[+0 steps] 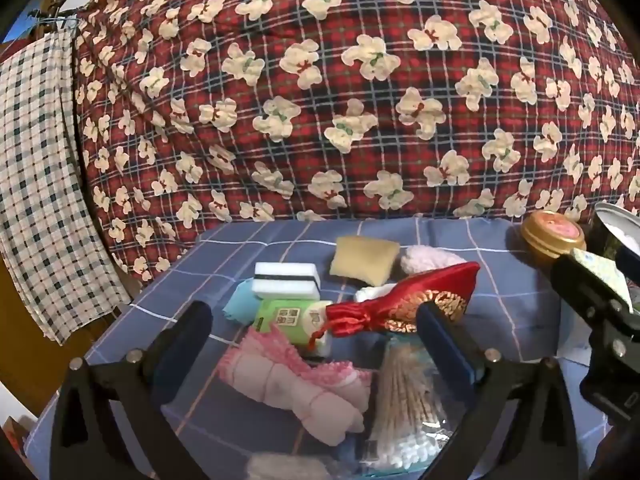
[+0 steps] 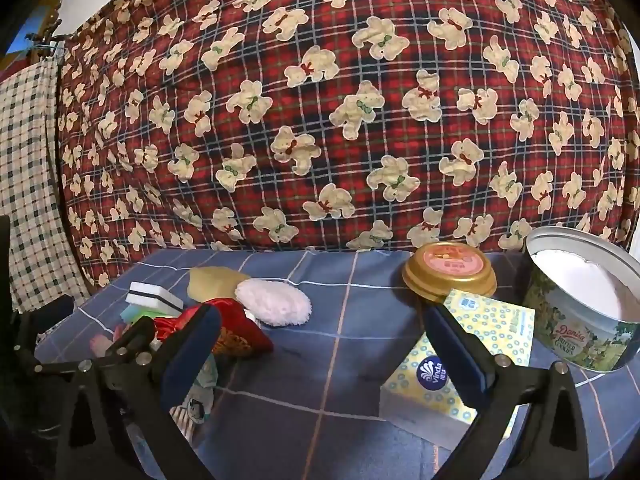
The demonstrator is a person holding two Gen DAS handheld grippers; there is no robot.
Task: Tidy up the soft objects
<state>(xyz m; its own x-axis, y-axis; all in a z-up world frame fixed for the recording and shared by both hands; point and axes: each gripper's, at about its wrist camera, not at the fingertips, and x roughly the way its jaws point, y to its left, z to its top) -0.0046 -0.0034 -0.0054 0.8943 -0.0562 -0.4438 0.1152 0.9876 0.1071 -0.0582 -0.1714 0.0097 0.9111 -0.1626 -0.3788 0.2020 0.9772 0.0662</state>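
Left wrist view: your left tool (image 1: pixel 312 344) stands spread, gripping nothing, above the pile of soft items on the table (image 1: pixel 520 300). The red pouch (image 1: pixel 400 300) lies across the green tissue pack (image 1: pixel 288 316); the pink cloth (image 1: pixel 304 388) is nearest.

Right wrist view: your right tool (image 2: pixel 320 344) is spread and empty. The Vinda tissue pack (image 2: pixel 480 344) lies just beside its right finger, near the open cookie tin (image 2: pixel 580 320).

Blue checked cloth (image 2: pixel 320 360) w/ sponge (image 2: pixel 154 298), tissue pack (image 2: pixel 472 352), cookie tin (image 2: pixel 584 312).
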